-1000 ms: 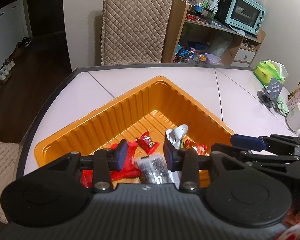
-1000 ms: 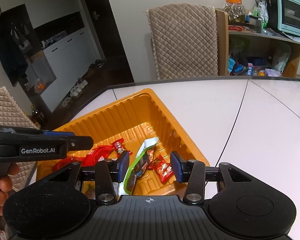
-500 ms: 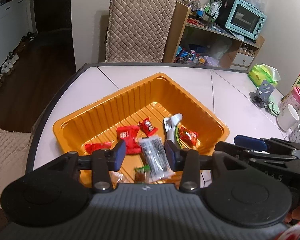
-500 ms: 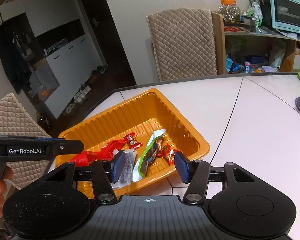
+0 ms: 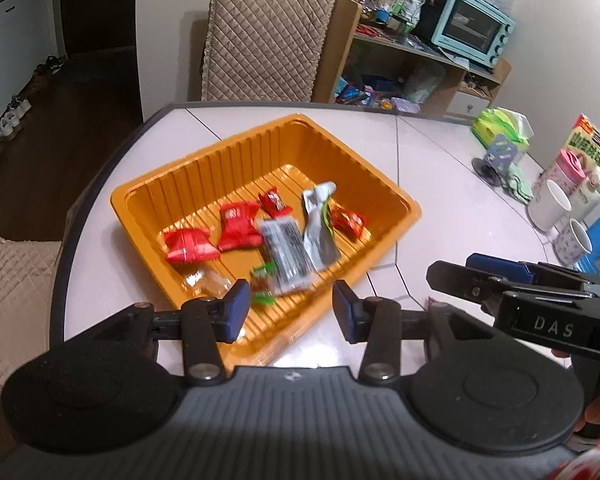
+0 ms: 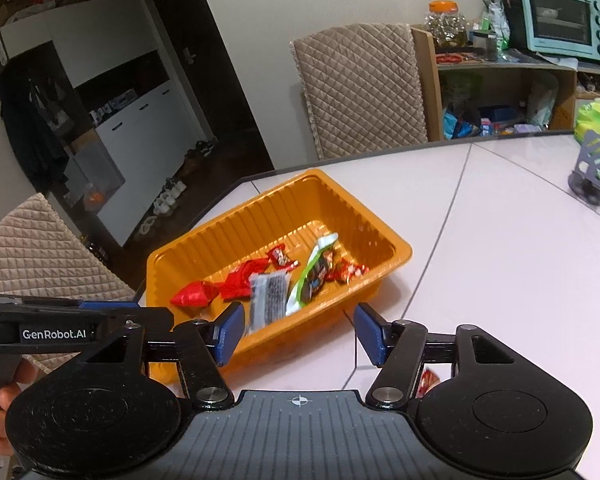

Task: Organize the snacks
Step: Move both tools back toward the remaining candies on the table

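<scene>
Ribbed orange plastic tray (image 5: 384, 184) sits near the pale tabletop (image 6: 500, 240) edge, at 12 o'clock from both tools. Red, silver and green snack packets (image 5: 236, 226) lie loose inside. Left tool (image 5: 288, 312) spread, empty, over the tray's near rim. Right tool (image 6: 300, 332) spread, empty; a red scrap under it, possibly a wrapper (image 6: 428, 380). Open tabletop at 2 o'clock.

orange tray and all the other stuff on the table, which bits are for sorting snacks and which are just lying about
For the job:
- ribbed orange plastic tray
- red snack packets
- clear packet with black print
- silver-green wrapper
- left gripper and right gripper, both empty

Lying about:
- white mugs
- green tissue pack
- mint toaster oven
</scene>
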Motion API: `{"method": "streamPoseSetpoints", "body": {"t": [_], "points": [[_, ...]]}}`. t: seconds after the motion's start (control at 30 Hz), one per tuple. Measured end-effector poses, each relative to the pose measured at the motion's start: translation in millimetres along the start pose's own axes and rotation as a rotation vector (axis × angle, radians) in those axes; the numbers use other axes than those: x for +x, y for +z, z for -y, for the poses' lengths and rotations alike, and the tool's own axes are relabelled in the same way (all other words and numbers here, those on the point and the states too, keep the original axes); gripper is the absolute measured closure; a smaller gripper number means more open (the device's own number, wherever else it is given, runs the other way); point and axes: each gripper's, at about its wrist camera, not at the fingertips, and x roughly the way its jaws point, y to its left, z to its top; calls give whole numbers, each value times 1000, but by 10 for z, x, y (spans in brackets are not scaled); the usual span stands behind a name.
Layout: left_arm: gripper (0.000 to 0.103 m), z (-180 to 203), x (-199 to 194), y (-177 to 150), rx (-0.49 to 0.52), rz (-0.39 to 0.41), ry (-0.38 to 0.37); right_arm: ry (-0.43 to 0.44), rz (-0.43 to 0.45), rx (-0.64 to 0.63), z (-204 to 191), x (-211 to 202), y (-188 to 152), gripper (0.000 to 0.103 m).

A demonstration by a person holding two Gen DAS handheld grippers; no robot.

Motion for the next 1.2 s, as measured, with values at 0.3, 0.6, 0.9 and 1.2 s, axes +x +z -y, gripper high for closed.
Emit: {"method": "streamPoseSetpoints", "body": {"t": [0.3,0.6,0.9,1.2], "points": [[62,118,-107,-294,20,-41,-34,-23,-22,30,16,-272,-271,41],[62,279,-105,-543,59,-92,-72,-70,-48,76,125,-445,-541,41],[62,527,-3,-672,125,-130,-114,-147,-74,131,346,-583,-793,41],[62,779,153,-678,188,-141,-146,-210,-77,160,586,-631,-904,41]]}}
